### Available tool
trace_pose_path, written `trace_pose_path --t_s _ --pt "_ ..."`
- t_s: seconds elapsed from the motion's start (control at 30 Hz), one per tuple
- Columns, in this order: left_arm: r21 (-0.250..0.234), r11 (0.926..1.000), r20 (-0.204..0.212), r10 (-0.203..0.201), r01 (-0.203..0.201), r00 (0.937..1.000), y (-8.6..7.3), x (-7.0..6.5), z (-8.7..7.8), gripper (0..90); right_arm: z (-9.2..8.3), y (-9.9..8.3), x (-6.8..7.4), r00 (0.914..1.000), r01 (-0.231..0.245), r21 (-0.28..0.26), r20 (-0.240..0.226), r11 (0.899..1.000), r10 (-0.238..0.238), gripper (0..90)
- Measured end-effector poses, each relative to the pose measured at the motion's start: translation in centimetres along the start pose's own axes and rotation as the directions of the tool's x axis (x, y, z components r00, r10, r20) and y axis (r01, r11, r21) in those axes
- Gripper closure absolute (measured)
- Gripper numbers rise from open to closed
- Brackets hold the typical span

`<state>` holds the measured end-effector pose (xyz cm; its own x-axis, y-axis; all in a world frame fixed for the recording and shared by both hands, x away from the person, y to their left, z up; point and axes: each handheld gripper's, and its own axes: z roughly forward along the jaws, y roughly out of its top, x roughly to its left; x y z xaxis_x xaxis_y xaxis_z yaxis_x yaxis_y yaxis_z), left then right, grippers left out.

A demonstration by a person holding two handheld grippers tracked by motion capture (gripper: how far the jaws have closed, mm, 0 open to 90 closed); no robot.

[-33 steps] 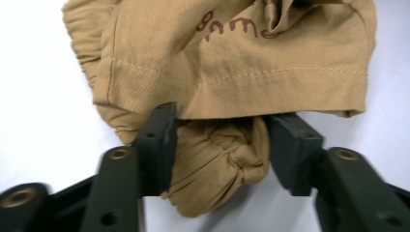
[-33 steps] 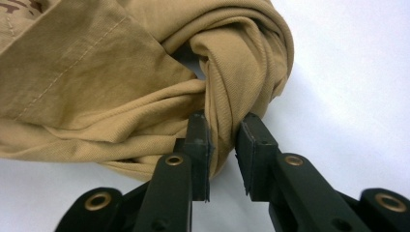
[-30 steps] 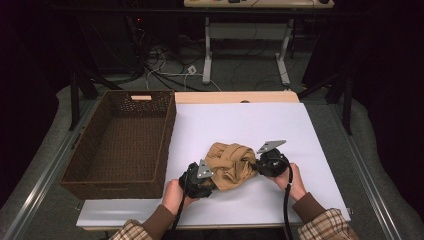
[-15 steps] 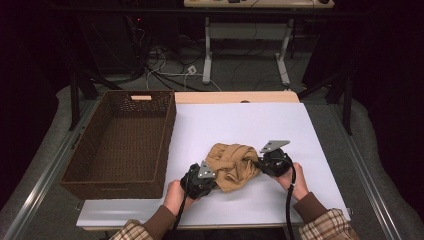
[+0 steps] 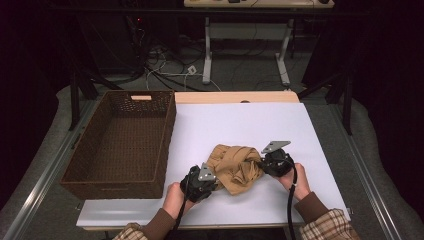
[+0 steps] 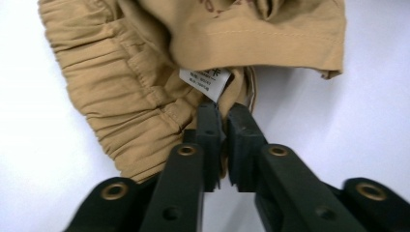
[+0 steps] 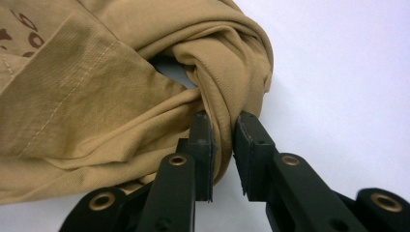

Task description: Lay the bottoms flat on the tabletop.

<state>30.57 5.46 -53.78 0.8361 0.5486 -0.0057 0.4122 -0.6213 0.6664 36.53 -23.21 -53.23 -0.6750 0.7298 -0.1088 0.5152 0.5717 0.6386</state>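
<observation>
While the tan garment (image 5: pixel 234 166) lies crumpled on the white table (image 5: pixel 240 125) just right of the wicker basket (image 5: pixel 122 142), I have my left gripper (image 6: pixel 223 116) at its elastic waistband. Its jaws have just been closing; they seem to pinch a thin edge below the label (image 6: pixel 205 82), though that is hard to see. My right gripper (image 7: pixel 223 123) is clamped on a twisted fold.
</observation>
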Motion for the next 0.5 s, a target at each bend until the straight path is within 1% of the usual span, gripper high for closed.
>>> trace_pose_path --t_s 0.03,0.07,0.1,0.13,0.2,0.23,0.3,0.33,0.43,0.47,0.5 --pt "0.001 1.0 -0.007 -0.004 0.004 1.0 -0.01 0.05 -0.13 74.6 0.02 -0.01 0.0 1.0 -0.001 0.004 0.0 1.0 0.001 77.6" --pt "0.002 0.9999 -0.024 -0.016 0.016 0.9996 0.0 0.06 -0.24 66.7 0.08 -0.04 -0.01 1.0 0.002 0.005 -0.003 1.0 -0.002 77.3" --pt "0.003 0.9993 -0.03 -0.038 0.038 0.9988 -0.04 0.14 -0.39 57.7 0.13 -0.06 0.02 1.0 0.003 0.009 -0.002 1.0 -0.003 77.0" --pt "0.0 0.9988 -0.032 -0.049 0.049 0.9983 -0.05 0.19 -0.48 50.5 0.17 -0.08 0.02 1.0 0.006 0.015 -0.002 1.0 -0.006 76.6" --pt "-0.026 0.9967 -0.062 -0.079 0.077 0.995 -0.13 0.24 -0.89 38.6 0.26 -0.13 0.04 1.0 0.006 0.014 -0.002 1.0 -0.006 76.3" --pt "-0.034 0.9958 -0.071 -0.088 0.085 0.9936 -0.16 0.26 -1.01 34.4 0.29 -0.15 0.06 1.0 0.003 0.014 -0.005 1.0 -0.003 76.2" --pt "-0.039 0.9952 -0.09 -0.093 0.089 0.9916 -0.16 0.29 -1.04 28.1 0.35 -0.18 0.04 0.9999 0.01 0.014 -0.004 1.0 -0.01 76.0" --pt "-0.037 0.9951 -0.09 -0.094 0.091 0.9914 -0.17 0.31 -0.94 25.6 0.35 -0.16 0.05 0.9999 0.011 0.018 -0.004 1.0 -0.011 75.9" --pt "-0.023 0.9955 -0.098 -0.094 0.092 0.9907 -0.22 0.4 -0.58 21.9 0.41 -0.13 0.14 0.9999 0.015 0.022 0.001 1.0 -0.015 75.4" --pt "-0.019 0.995 -0.112 -0.099 0.098 0.9887 -0.23 0.4 -0.42 19.0 0.44 -0.13 0.15 0.9999 0.015 0.024 -0.001 1.0 -0.015 75.2" --pt "-0.017 0.9946 -0.113 -0.103 0.102 0.9882 -0.28 0.43 -0.29 15.1 0.48 -0.12 0.14 0.9999 0.016 0.027 0.0 1.0 -0.016 75.0"
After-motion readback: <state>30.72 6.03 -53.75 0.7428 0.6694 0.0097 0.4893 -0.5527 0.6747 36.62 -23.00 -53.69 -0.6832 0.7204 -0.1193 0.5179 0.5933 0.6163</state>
